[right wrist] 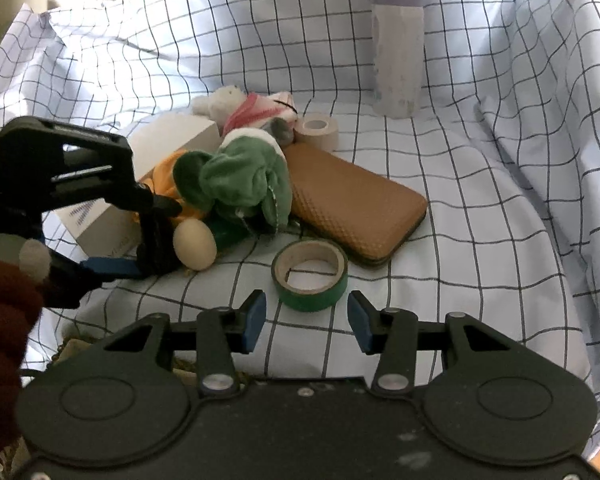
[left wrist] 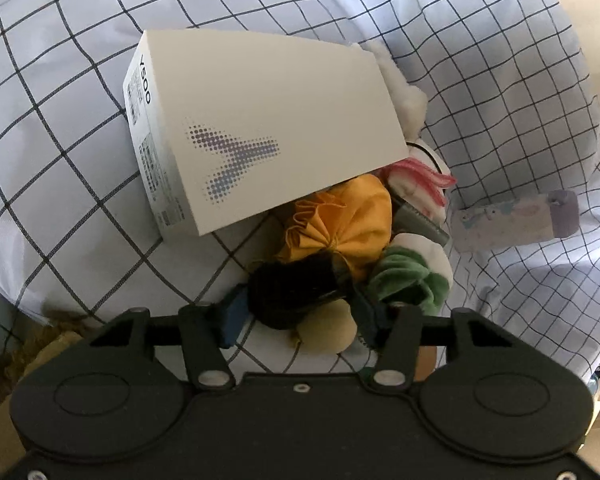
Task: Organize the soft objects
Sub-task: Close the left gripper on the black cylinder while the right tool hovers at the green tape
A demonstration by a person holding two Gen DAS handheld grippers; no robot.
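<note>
A heap of soft things lies on the checked cloth point(right wrist: 480, 208): a green plush point(left wrist: 404, 276) point(right wrist: 240, 176), an orange fabric bundle point(left wrist: 340, 220), a pink-and-white plush point(left wrist: 416, 184) point(right wrist: 256, 112) and a cream egg-shaped toy point(left wrist: 324, 332) point(right wrist: 194, 244). My left gripper point(left wrist: 300, 296) point(right wrist: 156, 240) is shut on a black fuzzy soft thing point(left wrist: 288, 292) at the near edge of the heap, and the egg touches it. My right gripper point(right wrist: 307, 300) is open, with nothing between its pads, just short of a green tape roll point(right wrist: 310, 276).
A white box point(left wrist: 260, 128) point(right wrist: 172, 136) leans on the heap's far left. A brown textured case point(right wrist: 352, 204), a beige tape roll point(right wrist: 318, 130) and a pale lilac bottle point(right wrist: 398, 48) point(left wrist: 516, 220) sit beyond. A dark red sleeve point(right wrist: 4, 320) holds the left gripper.
</note>
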